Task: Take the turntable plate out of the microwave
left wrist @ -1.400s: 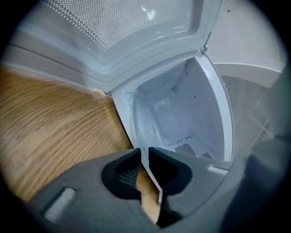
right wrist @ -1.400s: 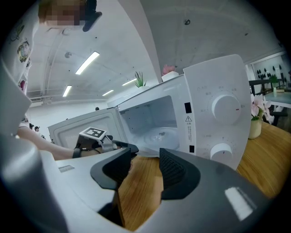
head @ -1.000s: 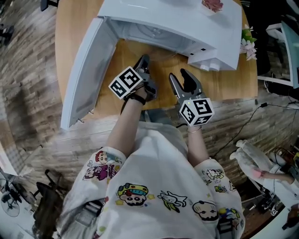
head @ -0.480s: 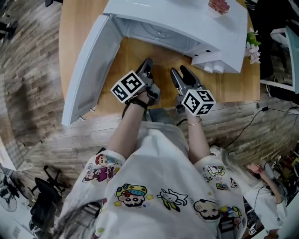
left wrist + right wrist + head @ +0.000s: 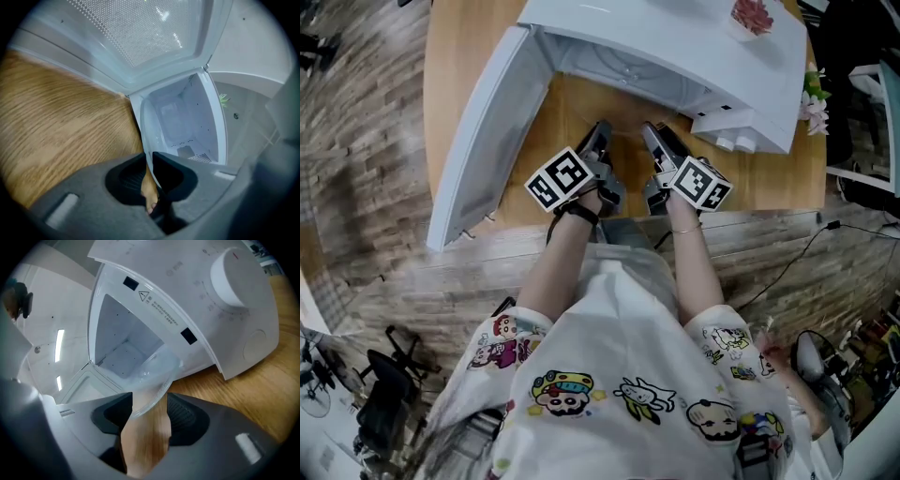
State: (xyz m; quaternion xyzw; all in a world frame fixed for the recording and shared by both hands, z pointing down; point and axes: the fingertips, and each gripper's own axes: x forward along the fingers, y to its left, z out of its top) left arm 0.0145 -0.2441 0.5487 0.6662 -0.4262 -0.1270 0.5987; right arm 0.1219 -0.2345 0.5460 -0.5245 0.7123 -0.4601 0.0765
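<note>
A white microwave (image 5: 675,47) stands on the wooden table (image 5: 769,178) with its door (image 5: 483,141) swung wide to the left. The clear glass turntable plate (image 5: 157,376) sticks out of the cavity's front. My left gripper (image 5: 598,131) is rolled on its side at the opening. Its jaws (image 5: 149,159) are closed to a thin slit on the plate's rim, which shows only edge-on. My right gripper (image 5: 656,136) is beside it, just right. The right gripper (image 5: 150,404) has just been opening its jaws; the plate's rim lies between them, with the pads apart from it.
The microwave's round knobs (image 5: 731,141) jut out at the right of the opening, close to my right gripper. A pink item (image 5: 753,14) rests on top of the microwave. Flowers (image 5: 814,94) stand at the table's right edge. The person's legs are against the table's front edge.
My right gripper has moved in toward the microwave's opening, rolled over and spread its jaws wider. The left gripper has stayed where it was.
</note>
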